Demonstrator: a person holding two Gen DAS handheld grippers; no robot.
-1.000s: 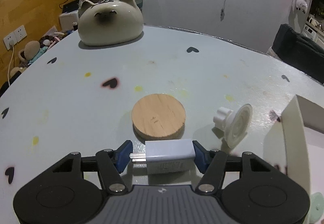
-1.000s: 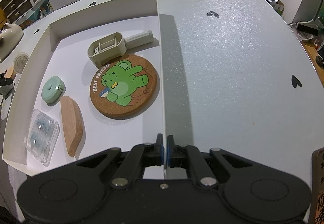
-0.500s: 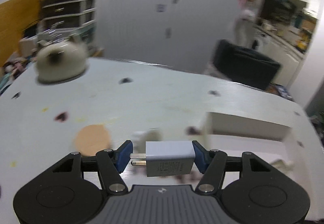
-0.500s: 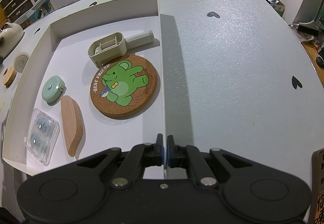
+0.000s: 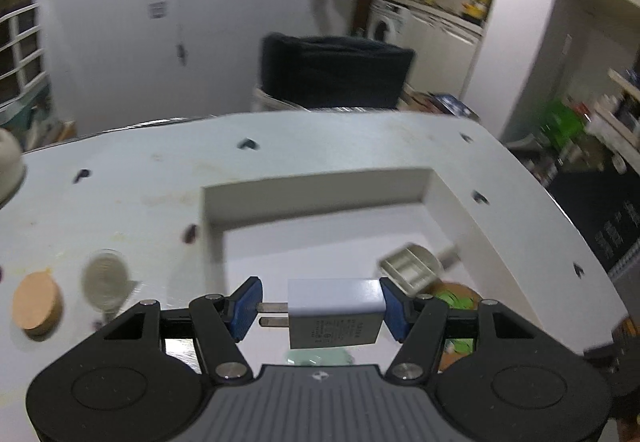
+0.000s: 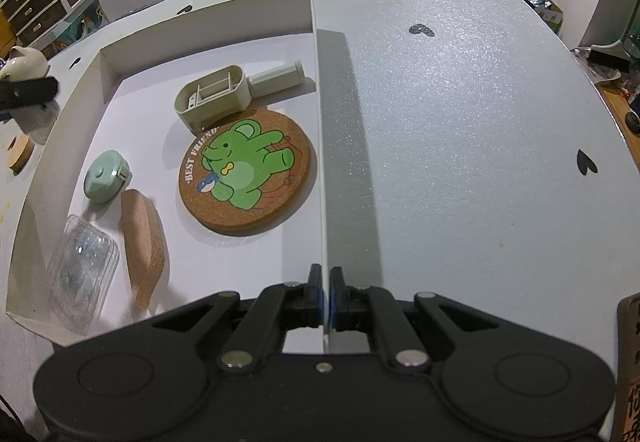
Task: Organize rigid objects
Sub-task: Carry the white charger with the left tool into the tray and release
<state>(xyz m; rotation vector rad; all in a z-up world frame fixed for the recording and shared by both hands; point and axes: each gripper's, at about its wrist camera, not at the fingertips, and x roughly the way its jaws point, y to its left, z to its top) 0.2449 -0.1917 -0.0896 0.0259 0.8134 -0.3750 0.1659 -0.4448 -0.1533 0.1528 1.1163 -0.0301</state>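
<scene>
My left gripper (image 5: 320,308) is shut on a white plug adapter (image 5: 335,312), prongs pointing left, held above the near left part of the white box (image 5: 320,186). My right gripper (image 6: 325,292) is shut on the box's right wall (image 6: 319,130). In the box lie a green-bear cork coaster (image 6: 246,170), a beige holder (image 6: 212,98), a mint round case (image 6: 105,176), a cork piece (image 6: 143,242) and a clear plastic case (image 6: 82,258). The left gripper's tip shows in the right wrist view (image 6: 28,92) at the box's left edge.
On the table left of the box lie a round wooden coaster (image 5: 37,306) and a white round piece (image 5: 106,280). A cream cat-shaped pot (image 6: 22,62) stands at the far left. A dark chair (image 5: 336,72) stands behind the table.
My left gripper has lifted the adapter off the table and swung right, from over the wooden coaster to over the box. The right gripper has not moved.
</scene>
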